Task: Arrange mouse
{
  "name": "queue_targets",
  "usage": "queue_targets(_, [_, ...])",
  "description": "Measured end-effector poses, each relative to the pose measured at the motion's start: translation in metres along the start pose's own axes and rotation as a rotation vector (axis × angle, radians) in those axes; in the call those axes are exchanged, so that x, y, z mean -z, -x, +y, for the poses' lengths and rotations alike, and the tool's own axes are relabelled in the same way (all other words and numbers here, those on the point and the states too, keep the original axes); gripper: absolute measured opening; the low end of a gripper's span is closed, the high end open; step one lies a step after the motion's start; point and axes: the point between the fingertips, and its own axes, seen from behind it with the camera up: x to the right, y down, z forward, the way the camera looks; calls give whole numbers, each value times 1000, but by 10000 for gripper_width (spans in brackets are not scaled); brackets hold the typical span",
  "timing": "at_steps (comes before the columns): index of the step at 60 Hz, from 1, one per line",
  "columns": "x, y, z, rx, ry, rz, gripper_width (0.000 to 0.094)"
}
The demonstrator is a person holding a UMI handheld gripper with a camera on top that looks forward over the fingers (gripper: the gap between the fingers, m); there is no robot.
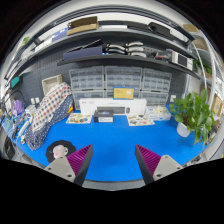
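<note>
While the gripper hangs above the blue bench, its fingers are spread wide with only bare blue surface between the purple pads. Nothing blocks the stretch straight ahead. The largest thing around is the shelving at twelve o'clock, stacked with boxes and dark items, with rows of small drawers below it. At ten o'clock a patterned cloth bundle slants across the bench's far left. A leafy green plant in a white pot stands at two o'clock. A white box sits along the back at twelve, with small trays of parts beside it. A dark round object, possibly the mouse though I cannot tell, lies just beside the left finger at nine o'clock.
</note>
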Motion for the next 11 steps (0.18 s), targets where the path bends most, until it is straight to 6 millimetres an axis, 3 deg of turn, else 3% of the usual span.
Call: queue_targets(11, [-4,-5,9,-14,12,6,848])
